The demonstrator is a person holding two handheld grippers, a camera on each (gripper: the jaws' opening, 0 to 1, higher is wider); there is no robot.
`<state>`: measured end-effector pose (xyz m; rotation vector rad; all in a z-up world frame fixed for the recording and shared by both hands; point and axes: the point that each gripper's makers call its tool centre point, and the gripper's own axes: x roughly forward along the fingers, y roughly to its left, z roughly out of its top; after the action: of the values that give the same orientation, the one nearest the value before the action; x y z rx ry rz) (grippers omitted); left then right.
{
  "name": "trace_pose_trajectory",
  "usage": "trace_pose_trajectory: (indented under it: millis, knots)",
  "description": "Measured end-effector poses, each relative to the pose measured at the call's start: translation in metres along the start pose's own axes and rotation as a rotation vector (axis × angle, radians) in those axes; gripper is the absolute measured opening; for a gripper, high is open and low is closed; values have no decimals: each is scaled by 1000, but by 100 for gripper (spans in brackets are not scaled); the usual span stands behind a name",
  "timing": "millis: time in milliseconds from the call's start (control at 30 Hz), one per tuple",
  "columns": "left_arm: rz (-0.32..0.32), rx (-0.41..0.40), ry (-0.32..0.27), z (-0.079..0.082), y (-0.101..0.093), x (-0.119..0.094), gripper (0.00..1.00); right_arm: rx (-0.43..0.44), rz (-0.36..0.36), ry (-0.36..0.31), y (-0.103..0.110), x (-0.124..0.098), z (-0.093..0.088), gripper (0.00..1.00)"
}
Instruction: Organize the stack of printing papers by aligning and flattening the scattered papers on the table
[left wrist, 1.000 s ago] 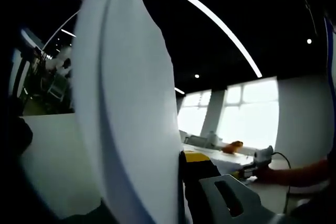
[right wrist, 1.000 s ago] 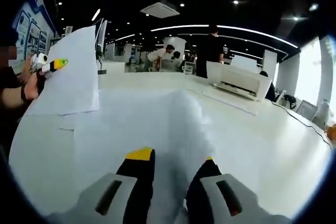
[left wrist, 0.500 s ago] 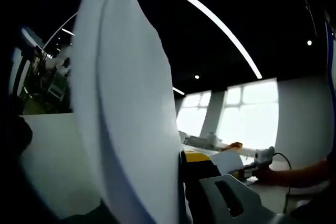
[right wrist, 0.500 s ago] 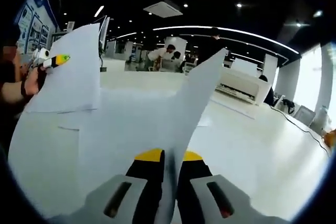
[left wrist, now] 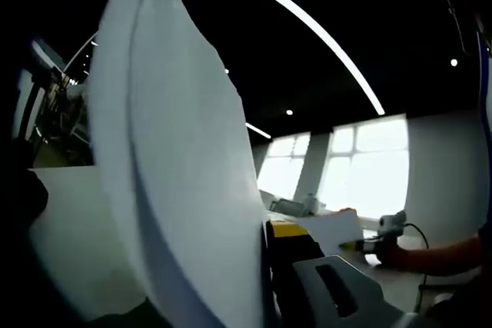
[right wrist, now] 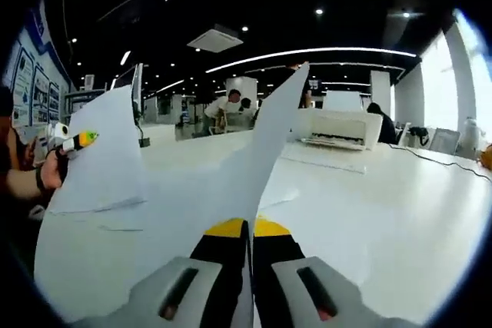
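In the left gripper view my left gripper (left wrist: 266, 237) is shut on a few white sheets of paper (left wrist: 177, 167) that stand upright and hide its left jaw. Far right in that view a hand holds my right gripper (left wrist: 369, 245) with a sheet (left wrist: 332, 230) in it. In the right gripper view my right gripper (right wrist: 250, 228) is shut on a white sheet (right wrist: 265, 151) that rises off the table to a corner at the top. The left gripper (right wrist: 79, 140) shows at the left, holding its sheets (right wrist: 104, 155) upright. More sheets (right wrist: 115, 251) lie flat under them.
The white table (right wrist: 384, 220) stretches to the right. A white printer (right wrist: 342, 124) stands at its far side with a cable running off to the right. Several people stand at desks in the background. A person's hand and sleeve (left wrist: 430, 255) reach in low at the right.
My right gripper has shut on a sheet that lay flat between its open jaws and lifted it upright. The left gripper keeps its sheets, leaning slightly further left.
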<state>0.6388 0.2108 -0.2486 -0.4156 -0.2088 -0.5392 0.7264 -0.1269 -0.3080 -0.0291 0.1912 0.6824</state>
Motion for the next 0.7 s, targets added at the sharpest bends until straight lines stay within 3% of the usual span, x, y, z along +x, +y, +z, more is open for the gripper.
trace_pose_trajectory:
  millis: [700]
  knots:
    - [0, -10, 5, -1, 0, 1, 8, 44, -44, -76, -7, -8, 14, 0]
